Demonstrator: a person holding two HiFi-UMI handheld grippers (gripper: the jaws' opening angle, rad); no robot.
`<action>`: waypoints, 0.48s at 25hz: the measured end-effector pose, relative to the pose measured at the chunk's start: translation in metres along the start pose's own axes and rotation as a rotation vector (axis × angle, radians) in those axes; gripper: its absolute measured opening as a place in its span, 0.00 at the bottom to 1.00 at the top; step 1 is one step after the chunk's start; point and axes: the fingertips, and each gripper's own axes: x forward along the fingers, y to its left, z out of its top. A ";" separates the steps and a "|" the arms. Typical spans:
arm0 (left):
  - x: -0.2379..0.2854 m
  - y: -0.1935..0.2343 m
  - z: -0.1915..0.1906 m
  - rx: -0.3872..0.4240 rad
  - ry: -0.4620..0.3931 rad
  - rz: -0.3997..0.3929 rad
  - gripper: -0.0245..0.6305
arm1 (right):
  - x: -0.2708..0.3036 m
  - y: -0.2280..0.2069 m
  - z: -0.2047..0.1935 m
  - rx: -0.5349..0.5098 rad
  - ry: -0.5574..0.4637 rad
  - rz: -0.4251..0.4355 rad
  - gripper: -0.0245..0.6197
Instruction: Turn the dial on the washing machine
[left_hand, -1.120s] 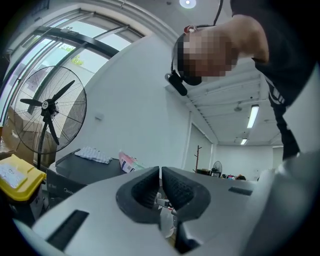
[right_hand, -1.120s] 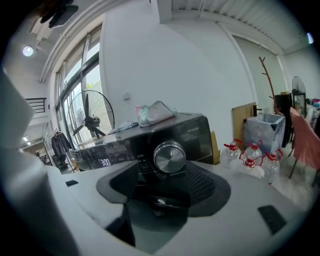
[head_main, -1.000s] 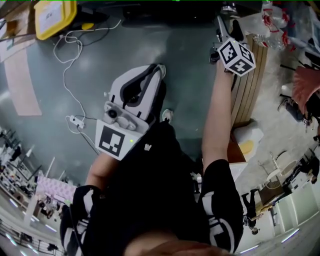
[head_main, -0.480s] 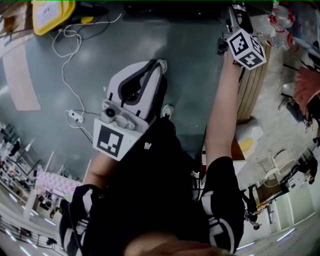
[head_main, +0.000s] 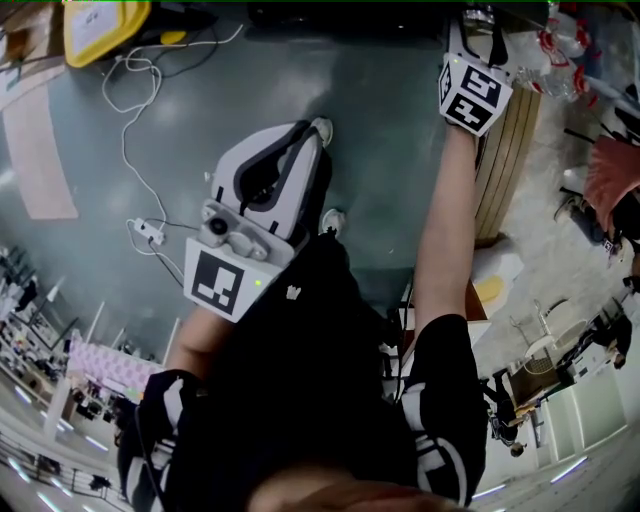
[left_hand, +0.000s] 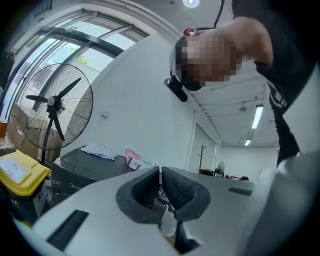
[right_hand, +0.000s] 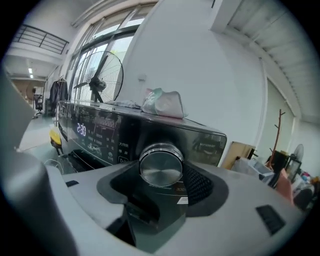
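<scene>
Facing the washer front, the right gripper stands with jaws apart and the dial squarely between them, its axis pointing back along the jaws. Pads appear just clear of the rim, though the right-side gap is hard to judge. The left gripper is closed on nothing, well away. The right is placed to turn.

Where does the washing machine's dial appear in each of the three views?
Head view: not in it.
Left gripper view: not in it.
Right gripper view: dial at centre, between the right tool's open jaws.
Shared landmark: the pedestal fan, left in both gripper views.
</scene>
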 end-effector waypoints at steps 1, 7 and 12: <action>0.000 -0.001 0.000 -0.003 -0.001 0.000 0.09 | -0.001 -0.001 0.000 0.010 -0.003 0.004 0.49; -0.009 -0.004 0.004 0.009 -0.004 -0.005 0.09 | -0.009 0.005 -0.006 0.110 0.027 0.036 0.54; -0.026 -0.029 0.022 0.026 -0.041 -0.016 0.09 | -0.060 0.000 0.001 0.202 0.006 0.059 0.53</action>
